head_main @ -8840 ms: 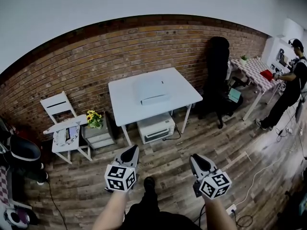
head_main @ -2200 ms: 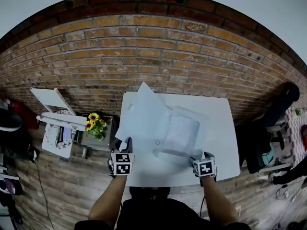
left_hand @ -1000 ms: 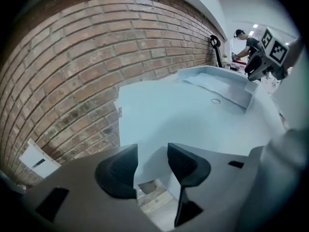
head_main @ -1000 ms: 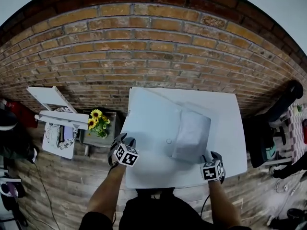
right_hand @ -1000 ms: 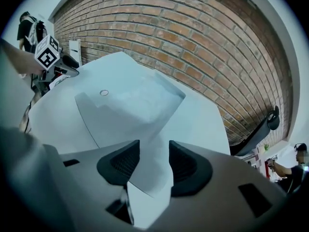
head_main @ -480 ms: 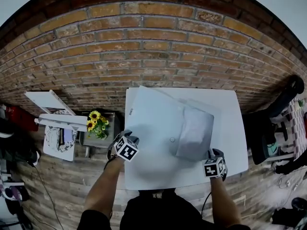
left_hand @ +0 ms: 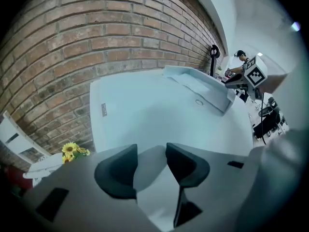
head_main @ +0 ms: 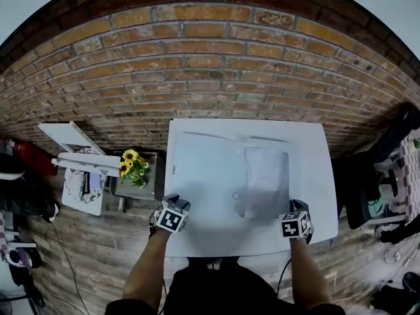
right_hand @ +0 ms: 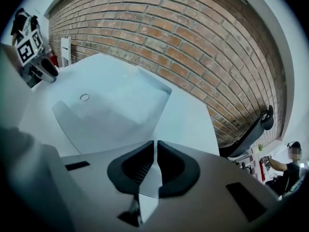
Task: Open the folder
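The folder (head_main: 262, 176) lay flat and open on the tabletop (head_main: 310, 151), just beyond both tongs. The left tongs (left_hand: 151, 153) were empty, jaws widening. The right tongs (right_hand: 155, 151) were closed on nothing, apparently because it rested unaided.

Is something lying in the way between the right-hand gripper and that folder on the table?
Nothing visible does. The right gripper, jaws shut and empty, hangs at the near edge of the table, and only bare white tabletop lies between it and the folder.
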{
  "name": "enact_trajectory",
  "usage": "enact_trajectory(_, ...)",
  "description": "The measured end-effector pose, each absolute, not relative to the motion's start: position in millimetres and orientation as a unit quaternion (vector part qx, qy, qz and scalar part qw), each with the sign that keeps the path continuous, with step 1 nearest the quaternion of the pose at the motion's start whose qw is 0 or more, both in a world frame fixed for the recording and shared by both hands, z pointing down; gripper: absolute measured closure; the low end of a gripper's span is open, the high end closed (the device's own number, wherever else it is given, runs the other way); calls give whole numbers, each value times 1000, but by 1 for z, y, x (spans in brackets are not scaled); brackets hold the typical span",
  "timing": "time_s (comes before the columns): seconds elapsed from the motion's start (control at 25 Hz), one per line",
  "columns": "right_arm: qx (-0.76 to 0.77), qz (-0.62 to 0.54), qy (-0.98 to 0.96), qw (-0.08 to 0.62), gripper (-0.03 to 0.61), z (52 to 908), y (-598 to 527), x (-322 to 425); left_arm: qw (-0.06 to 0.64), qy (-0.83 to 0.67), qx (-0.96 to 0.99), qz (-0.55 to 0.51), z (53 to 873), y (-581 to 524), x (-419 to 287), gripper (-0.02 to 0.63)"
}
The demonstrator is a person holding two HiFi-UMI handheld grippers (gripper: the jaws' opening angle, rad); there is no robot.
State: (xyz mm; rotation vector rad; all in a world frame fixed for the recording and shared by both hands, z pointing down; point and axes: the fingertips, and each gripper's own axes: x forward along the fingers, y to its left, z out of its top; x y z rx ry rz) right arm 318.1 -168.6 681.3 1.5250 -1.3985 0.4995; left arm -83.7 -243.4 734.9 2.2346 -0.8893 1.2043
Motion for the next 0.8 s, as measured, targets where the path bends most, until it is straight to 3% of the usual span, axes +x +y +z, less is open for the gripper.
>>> enact_trajectory(0.2,634,212,-591,451,494,670,-180,328,223,-353,805,421,718,-238,-81,422)
enact_trajectory(0.8,625,174,-671,358,492,617,-178,287,155,-405,838,331,610,-237,-58,419)
